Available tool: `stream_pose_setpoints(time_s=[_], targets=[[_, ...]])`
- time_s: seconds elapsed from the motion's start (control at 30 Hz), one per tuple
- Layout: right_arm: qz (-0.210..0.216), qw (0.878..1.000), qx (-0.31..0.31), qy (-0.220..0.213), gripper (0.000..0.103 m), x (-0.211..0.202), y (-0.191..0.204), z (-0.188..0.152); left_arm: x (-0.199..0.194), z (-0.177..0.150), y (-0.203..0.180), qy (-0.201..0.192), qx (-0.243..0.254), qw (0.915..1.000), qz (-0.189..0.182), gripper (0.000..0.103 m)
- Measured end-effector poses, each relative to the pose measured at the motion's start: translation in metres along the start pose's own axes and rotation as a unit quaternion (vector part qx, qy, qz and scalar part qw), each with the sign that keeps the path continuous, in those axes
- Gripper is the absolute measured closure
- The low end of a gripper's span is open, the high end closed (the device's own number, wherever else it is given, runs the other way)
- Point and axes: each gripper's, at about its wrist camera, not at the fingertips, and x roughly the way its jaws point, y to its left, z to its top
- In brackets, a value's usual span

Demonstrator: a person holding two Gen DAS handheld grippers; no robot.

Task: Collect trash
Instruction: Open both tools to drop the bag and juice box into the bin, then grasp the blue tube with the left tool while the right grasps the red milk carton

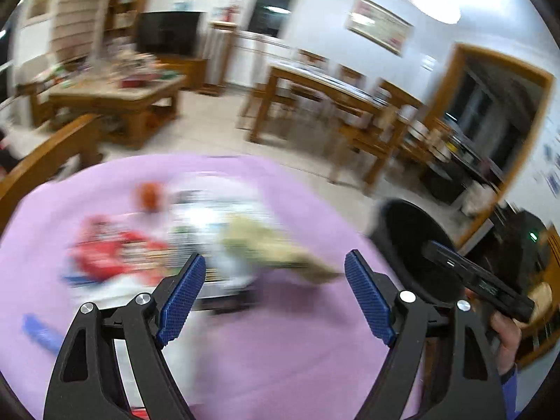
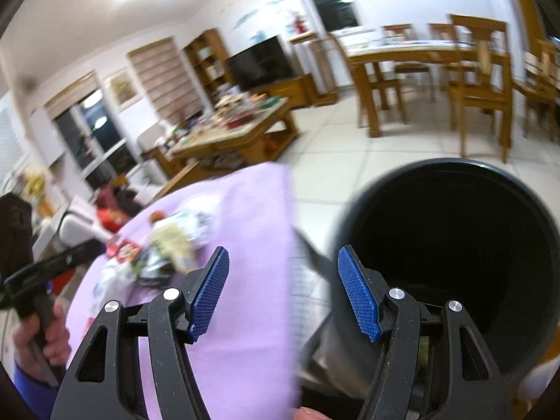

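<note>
Left wrist view, nearest first: the left claw stands with its blue pads well apart and nothing between them, over the lilac cloth of the counter. Just past the pads lies the heap of trash, badly blurred. What can be made out is a tan crumpled piece toward the right of the heap, red packets at its left, pale wrappers behind, and a small orange item at the far edge. A blue scrap lies apart, near the left rim of the counter.

By the look of it, all of this is light and soft: paper and film that crush under the pads and hold no shape. The glossy packets will likely slip, so a pinch across a fold or a bunched middle should hold better than one on a flat face. The tan piece looks bulkiest and nearest, hence the easiest first hold.

Right wrist view: the right claw is likewise spread and empty, straddling the counter's edge and the black bin, which stands just beside the counter with its mouth open. Its contents cannot be made out.

Beyond are a tiled floor, a cluttered low table and a dining table with chairs.
</note>
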Motion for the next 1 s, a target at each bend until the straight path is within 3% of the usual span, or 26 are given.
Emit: stream_pose_setpoints(time_s=[0.03,0.07,0.17,0.47,0.6,0.7,0.8,0.9,0.97,1.0], targets=[[0.010,1.000,-0.009,0.007,0.034,0.007,0.014,0.003,-0.006,0.000,0.018,-0.001,-0.015,0.9998,0.014,0.022],[0.020,1.000,-0.019,0.014,0.024,0.016,0.029,0.004,-0.014,-0.001,0.042,0.003,-0.033,0.9991,0.027,0.022],[0.054,0.996,-0.056,0.035,0.023,0.040,0.077,0.011,-0.035,-0.018,0.083,0.014,-0.063,0.9971,0.042,0.022],[0.114,0.967,-0.199,0.108,0.023,0.125,0.217,0.024,-0.071,-0.070,0.103,0.046,-0.043,0.9975,0.032,0.022],[0.138,0.942,-0.269,0.147,0.023,0.164,0.266,0.019,-0.066,-0.066,0.120,0.048,-0.055,0.9963,0.044,0.022],[0.127,0.920,-0.336,0.156,0.023,0.188,0.297,0.012,-0.062,-0.063,0.132,0.048,-0.060,0.9955,0.056,0.022],[0.118,0.907,-0.363,0.178,0.023,0.215,0.313,0.008,-0.057,-0.057,0.138,0.054,-0.051,0.9954,0.060,0.022],[0.125,0.906,-0.349,0.205,0.035,0.235,0.313,0.006,-0.054,-0.054,0.144,0.063,-0.029,0.9951,0.070,0.022],[0.129,0.915,-0.332,0.188,0.051,0.232,0.310,0.009,-0.056,-0.053,0.148,0.062,-0.009,0.9948,0.080,0.022],[0.133,0.919,-0.323,0.181,0.051,0.228,0.306,0.011,-0.056,-0.049,0.152,0.062,0.009,0.9944,0.085,0.022]])
